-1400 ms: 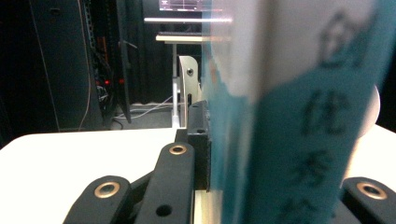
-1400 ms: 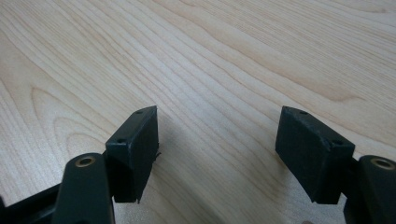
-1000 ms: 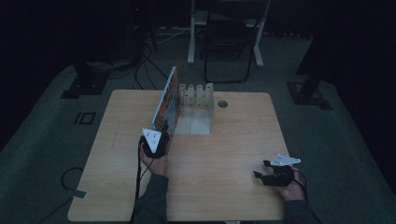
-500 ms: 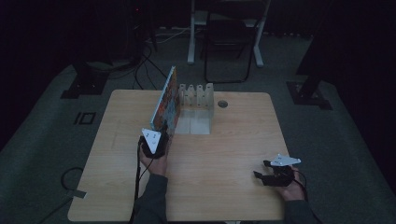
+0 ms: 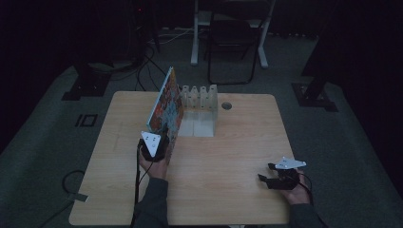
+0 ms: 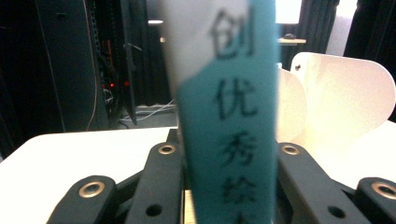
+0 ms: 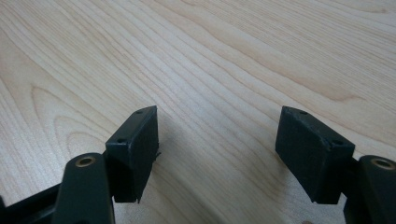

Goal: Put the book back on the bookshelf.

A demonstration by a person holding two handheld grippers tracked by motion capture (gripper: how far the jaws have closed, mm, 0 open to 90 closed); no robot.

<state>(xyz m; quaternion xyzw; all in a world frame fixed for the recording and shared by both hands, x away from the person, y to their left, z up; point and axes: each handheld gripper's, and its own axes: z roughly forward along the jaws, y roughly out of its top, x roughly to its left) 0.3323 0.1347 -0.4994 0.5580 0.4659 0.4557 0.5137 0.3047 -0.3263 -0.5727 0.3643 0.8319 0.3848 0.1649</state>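
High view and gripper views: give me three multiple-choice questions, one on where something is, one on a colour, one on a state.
1. Where does the white rack stand?
A. At the near right corner
B. At the far edge of the table, beside the upright book
C. On the floor

2. What colour is the lower part of the book's spine?
A. Teal
B. Red
C. Black

3. How do the right gripper jaws stand?
A. Shut on the book
B. Shut on the rack
C. Open, with nothing between them

Answers:
1 B: the high view shows the rack at the far edge, next to the book.
2 A: the left gripper view shows teal with dark characters.
3 C: the right gripper view shows bare wood between the spread jaws.
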